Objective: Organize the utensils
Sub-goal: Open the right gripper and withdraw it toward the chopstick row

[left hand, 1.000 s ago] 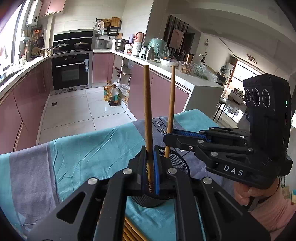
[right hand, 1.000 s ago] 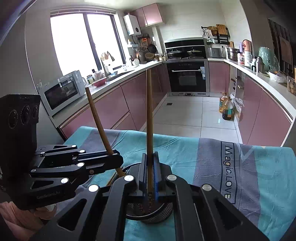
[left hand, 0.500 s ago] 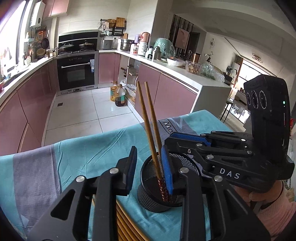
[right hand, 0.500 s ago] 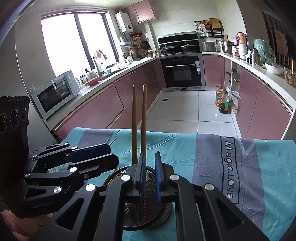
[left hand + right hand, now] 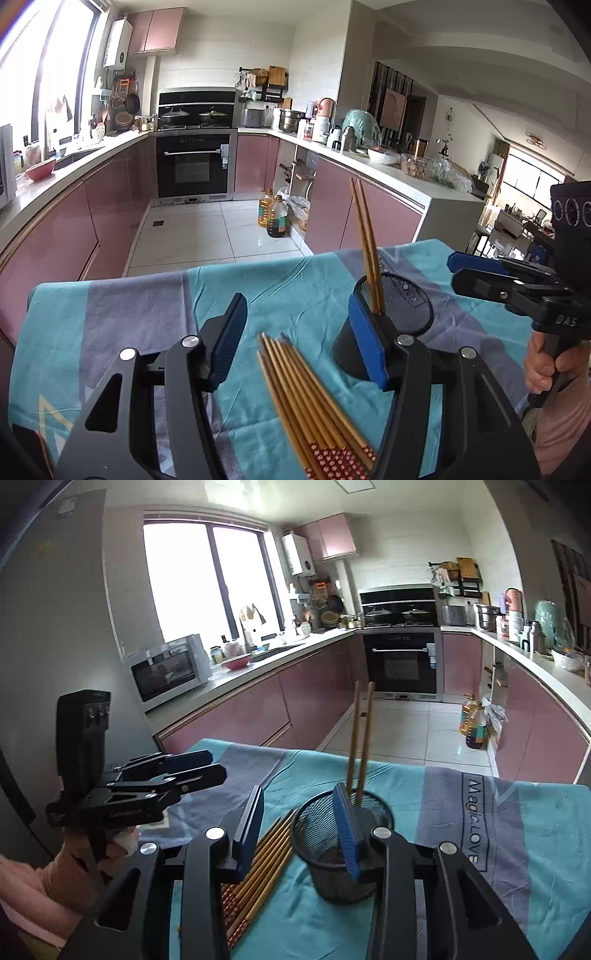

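Observation:
A black mesh holder (image 5: 402,314) (image 5: 325,871) stands on the teal cloth with two wooden chopsticks (image 5: 365,243) (image 5: 360,738) leaning upright inside it. Several more chopsticks (image 5: 310,398) (image 5: 266,849) lie in a fan on the cloth to its left. My left gripper (image 5: 297,343) (image 5: 214,764) hovers above that fan, its jaws opening with nothing pressed between the pads. My right gripper (image 5: 299,827) (image 5: 456,271) is drawn back from the holder, its jaws also opening and holding nothing. Its right pad covers part of the holder's rim in its own view.
The teal and grey striped cloth (image 5: 129,317) covers the table, whose far edge drops to the tiled kitchen floor. A person's hand (image 5: 546,365) grips the right tool, and another hand (image 5: 118,845) holds the left one. Oil bottles (image 5: 275,218) stand on the floor beyond.
Both grippers were shut on one chopstick each above the holder. They let go, the two chopsticks dropped in, and both grippers pulled back with jaws spreading, the left one over the pile.

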A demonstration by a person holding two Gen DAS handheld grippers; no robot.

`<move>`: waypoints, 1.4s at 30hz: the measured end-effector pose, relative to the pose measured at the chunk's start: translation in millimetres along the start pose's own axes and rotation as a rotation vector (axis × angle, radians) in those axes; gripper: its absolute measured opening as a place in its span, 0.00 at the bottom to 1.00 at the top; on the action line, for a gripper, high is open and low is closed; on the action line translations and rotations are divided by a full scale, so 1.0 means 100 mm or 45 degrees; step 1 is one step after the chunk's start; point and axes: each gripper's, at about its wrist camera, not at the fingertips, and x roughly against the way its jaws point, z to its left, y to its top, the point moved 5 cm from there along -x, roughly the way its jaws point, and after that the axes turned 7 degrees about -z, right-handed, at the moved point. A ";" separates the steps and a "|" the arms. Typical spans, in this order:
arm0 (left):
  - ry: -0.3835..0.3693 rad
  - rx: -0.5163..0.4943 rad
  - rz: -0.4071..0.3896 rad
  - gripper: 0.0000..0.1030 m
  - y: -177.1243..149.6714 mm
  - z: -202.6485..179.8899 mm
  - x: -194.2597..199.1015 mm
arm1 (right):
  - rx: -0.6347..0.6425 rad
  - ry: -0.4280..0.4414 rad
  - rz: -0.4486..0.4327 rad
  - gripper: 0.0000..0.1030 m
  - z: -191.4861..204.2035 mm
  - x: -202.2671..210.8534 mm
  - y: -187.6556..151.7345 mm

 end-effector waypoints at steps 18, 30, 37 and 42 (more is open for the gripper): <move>0.072 -0.025 0.355 0.52 -1.22 0.20 -0.29 | -0.052 -0.023 0.422 0.35 0.29 -0.73 -1.07; 0.075 0.008 0.417 0.49 -1.33 0.24 -0.41 | -0.052 -0.081 0.453 0.30 0.30 -0.89 -1.18; 0.083 -0.018 0.423 0.50 -1.35 0.23 -0.43 | -0.033 -0.110 0.457 0.29 0.28 -0.89 -1.18; 0.097 -0.023 0.433 0.48 -1.36 0.25 -0.44 | -0.028 -0.122 0.463 0.29 0.28 -0.90 -1.18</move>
